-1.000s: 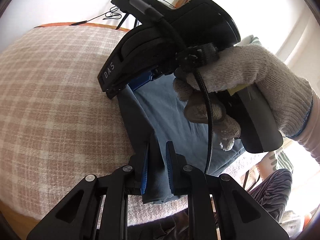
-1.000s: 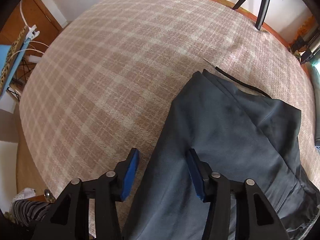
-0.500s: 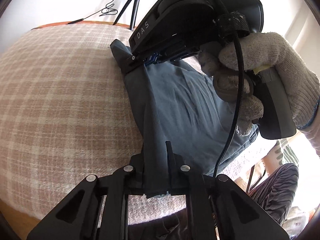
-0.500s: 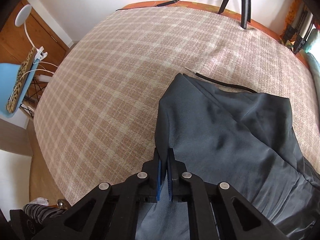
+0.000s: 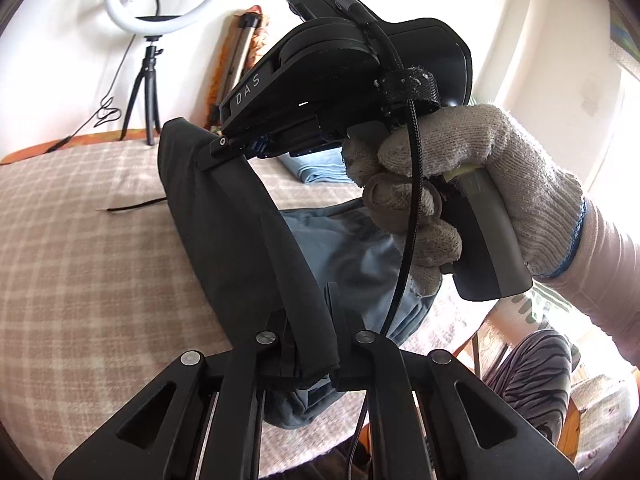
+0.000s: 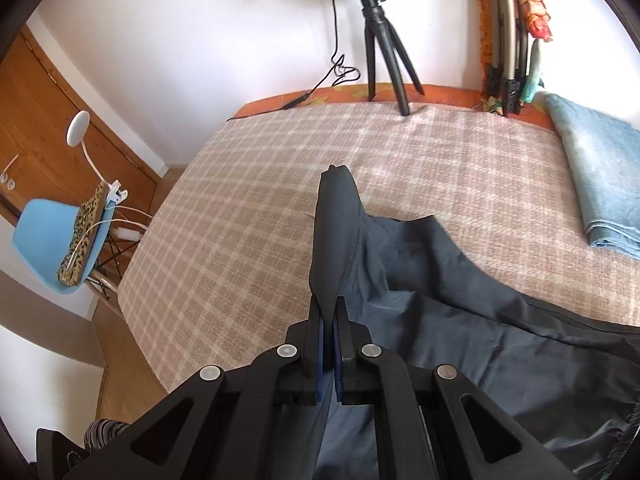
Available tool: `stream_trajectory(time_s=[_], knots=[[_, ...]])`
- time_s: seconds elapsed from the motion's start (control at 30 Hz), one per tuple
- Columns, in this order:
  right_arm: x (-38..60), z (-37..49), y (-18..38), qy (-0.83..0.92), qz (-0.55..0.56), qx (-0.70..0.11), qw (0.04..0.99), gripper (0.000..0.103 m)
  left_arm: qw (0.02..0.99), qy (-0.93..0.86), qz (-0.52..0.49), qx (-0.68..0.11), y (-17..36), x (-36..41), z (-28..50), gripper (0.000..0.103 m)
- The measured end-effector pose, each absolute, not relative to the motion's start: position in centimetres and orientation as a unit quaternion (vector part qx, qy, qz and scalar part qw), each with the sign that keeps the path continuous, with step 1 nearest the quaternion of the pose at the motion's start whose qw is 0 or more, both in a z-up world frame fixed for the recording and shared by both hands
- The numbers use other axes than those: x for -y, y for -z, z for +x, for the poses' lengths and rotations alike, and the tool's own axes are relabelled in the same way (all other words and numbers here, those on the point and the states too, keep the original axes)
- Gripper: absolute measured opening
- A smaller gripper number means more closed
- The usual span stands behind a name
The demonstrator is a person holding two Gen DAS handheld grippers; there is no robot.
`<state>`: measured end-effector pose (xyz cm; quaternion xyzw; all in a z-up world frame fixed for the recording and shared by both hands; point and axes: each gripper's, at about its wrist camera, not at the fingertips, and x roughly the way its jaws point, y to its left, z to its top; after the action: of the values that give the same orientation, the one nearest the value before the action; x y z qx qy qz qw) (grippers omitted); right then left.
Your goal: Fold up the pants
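The dark pants [image 5: 240,232] are clamped along one raised edge by both closed grippers, the left gripper [image 5: 310,320] and the right gripper [image 6: 329,320], above the checked bed [image 6: 240,208]. The rest is draped toward the bed's right edge. "DAS" is read on the right gripper body, held in a gloved hand [image 5: 460,184].

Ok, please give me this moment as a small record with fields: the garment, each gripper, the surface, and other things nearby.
garment: dark pants, one edge lifted off the bed
left gripper: jaws shut on the pants edge
right gripper: jaws shut on the same edge
surface: plaid bed cover
nearby: folded blue cloth, ring light tripod, blue chair
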<state>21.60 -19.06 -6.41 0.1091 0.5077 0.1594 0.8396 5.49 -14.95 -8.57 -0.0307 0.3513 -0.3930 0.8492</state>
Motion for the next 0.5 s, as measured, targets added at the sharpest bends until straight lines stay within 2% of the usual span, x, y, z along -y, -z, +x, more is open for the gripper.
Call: stream_trajectory(time_s=[0.3, 0.5], knots=[[30.3, 17.9, 4.0, -0.107, 0.142, -0.473, 0.863, 0.001, 0.814, 0.468, -0.008, -0.344, 7.3, 24.4, 4.5, 0.007], [38.5, 15.1, 4.7, -0.069, 0.178, -0.462, 0.866, 0.001, 0.777, 0.511, 0.001, -0.367, 7.8, 30.5, 4.0, 0.007]])
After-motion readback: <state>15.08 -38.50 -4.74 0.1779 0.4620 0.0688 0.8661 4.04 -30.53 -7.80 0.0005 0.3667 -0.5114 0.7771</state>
